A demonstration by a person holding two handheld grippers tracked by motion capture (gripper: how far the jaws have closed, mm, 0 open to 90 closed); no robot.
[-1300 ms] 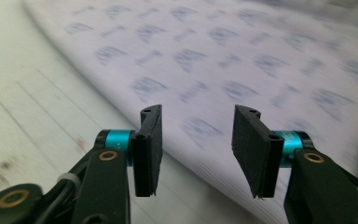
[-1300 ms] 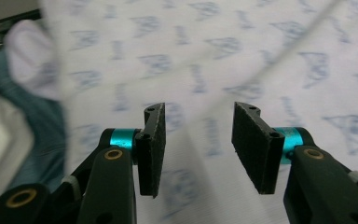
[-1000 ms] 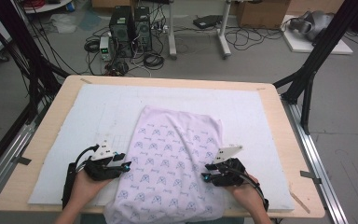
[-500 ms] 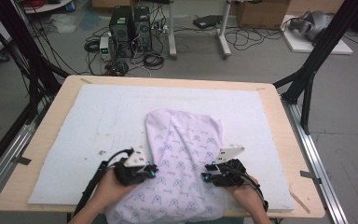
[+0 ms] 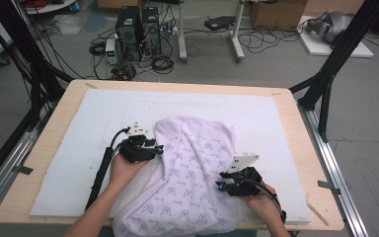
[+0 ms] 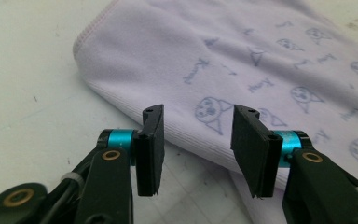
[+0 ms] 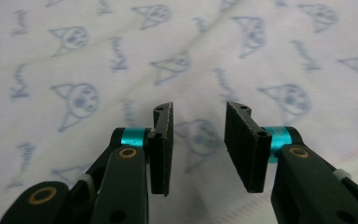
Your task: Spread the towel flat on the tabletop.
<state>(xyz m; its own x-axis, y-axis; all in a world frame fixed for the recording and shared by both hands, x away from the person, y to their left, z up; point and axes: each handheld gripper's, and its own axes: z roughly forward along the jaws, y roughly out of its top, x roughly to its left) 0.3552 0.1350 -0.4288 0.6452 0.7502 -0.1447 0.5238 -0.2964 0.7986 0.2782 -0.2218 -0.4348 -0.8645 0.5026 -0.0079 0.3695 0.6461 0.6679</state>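
A pale lilac towel (image 5: 192, 168) printed with blue cat faces lies on the white mat (image 5: 79, 148), and its near end hangs over the table's front edge. My left gripper (image 5: 161, 147) sits at the towel's left folded edge (image 6: 121, 98). Its jaws have just been opening and stand open with nothing between the pads; the left gripper view (image 6: 198, 112) shows the fold just beyond them. My right gripper (image 5: 219, 185) rests at the towel's right side. It stands open (image 7: 199, 108), with the printed cloth (image 7: 98, 70) lying beyond the pads.
The wooden table (image 5: 296, 128) frames the mat on all sides. Black frame legs (image 5: 335, 54) rise at the back right and back left. Computers and cables (image 5: 138, 29) lie on the floor behind the table. Bare mat stretches behind and left of the towel.
My left gripper has moved right to the towel's left edge, then away from the person along it. The towel's upper left edge now lies further in. The right gripper has stayed put.
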